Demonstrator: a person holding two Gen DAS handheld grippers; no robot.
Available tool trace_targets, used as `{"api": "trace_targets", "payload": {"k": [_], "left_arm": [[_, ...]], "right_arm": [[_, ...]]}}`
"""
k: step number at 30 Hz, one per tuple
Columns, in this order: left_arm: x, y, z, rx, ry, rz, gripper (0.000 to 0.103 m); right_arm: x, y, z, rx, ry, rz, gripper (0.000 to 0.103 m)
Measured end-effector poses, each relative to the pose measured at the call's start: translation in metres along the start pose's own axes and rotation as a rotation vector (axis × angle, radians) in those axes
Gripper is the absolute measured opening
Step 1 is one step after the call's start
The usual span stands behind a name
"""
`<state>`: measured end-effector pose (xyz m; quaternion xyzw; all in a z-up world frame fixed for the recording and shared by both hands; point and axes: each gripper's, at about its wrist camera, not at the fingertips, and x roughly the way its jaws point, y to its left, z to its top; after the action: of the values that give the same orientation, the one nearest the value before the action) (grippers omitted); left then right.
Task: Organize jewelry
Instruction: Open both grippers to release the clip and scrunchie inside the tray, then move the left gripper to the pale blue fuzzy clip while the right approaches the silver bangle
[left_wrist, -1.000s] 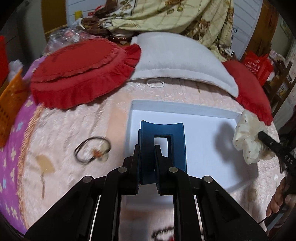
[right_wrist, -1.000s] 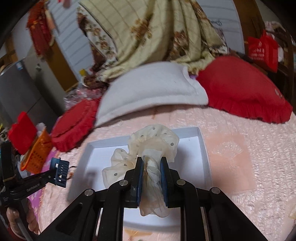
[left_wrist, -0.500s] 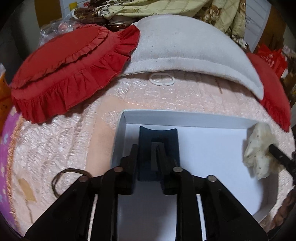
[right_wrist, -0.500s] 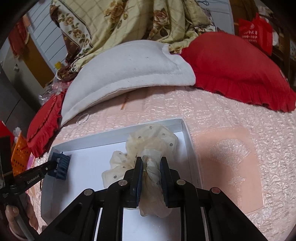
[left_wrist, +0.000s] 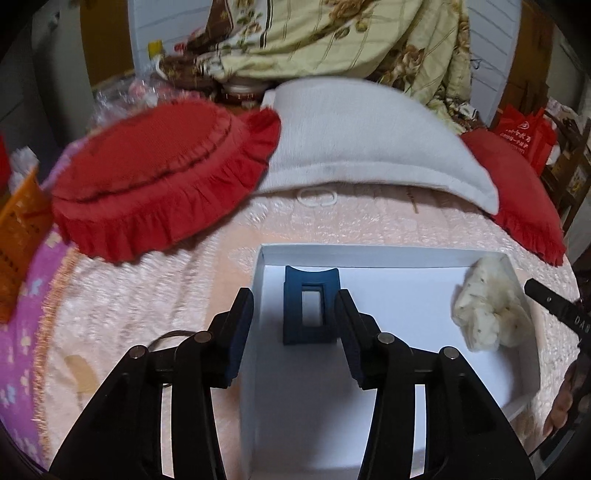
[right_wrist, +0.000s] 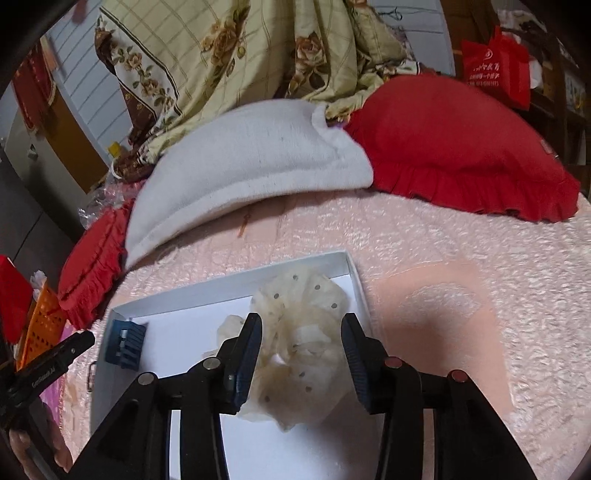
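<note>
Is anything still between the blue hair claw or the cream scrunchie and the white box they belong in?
Nothing visible. The blue hair claw and the cream scrunchie both lie inside the white box. The left gripper and right gripper have just been opening, and their pads stand clear of each item.

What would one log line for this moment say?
left tool: just opened, blue hair clip lying in white box | right tool: just opened, cream scrunchie lying in box

The left gripper (left_wrist: 295, 325) and the right gripper (right_wrist: 301, 350) both point steeply downward; the fingers of each have just been opening and now stand apart, gripping nothing.
</note>
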<state>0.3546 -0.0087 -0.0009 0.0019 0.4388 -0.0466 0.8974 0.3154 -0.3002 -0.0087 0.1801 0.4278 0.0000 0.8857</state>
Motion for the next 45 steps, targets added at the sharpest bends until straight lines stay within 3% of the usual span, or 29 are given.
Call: {"api": "trace_targets", "payload": {"k": [7, 14, 21, 27, 33, 45], "left_arm": [[-0.077, 0.016, -0.032, 0.007, -0.075, 0.039, 0.045], [-0.109, 0.042, -0.091, -0.013, -0.053, 0.118, 0.045], [-0.096, 0.058, -0.148, -0.071, 0.049, 0.113, 0.045], [-0.093, 0.063, -0.173, -0.124, 0.088, 0.071, 0.045], [-0.088, 0.065, -0.182, -0.128, 0.108, 0.066, 0.045], [-0.057, 0.07, -0.166, -0.212, 0.144, -0.04, 0.045]], "right_arm": [[-0.06, 0.011, -0.026, -0.052, -0.027, 0.036, 0.043], [-0.111, 0.02, -0.086, -0.126, -0.023, 0.097, 0.043], [-0.121, 0.02, -0.158, -0.142, 0.051, 0.132, 0.043], [-0.111, 0.033, -0.208, -0.182, 0.146, 0.148, 0.043], [-0.104, 0.047, -0.23, -0.206, 0.17, 0.154, 0.043], [-0.094, 0.062, -0.242, -0.226, 0.164, 0.131, 0.043]]}}
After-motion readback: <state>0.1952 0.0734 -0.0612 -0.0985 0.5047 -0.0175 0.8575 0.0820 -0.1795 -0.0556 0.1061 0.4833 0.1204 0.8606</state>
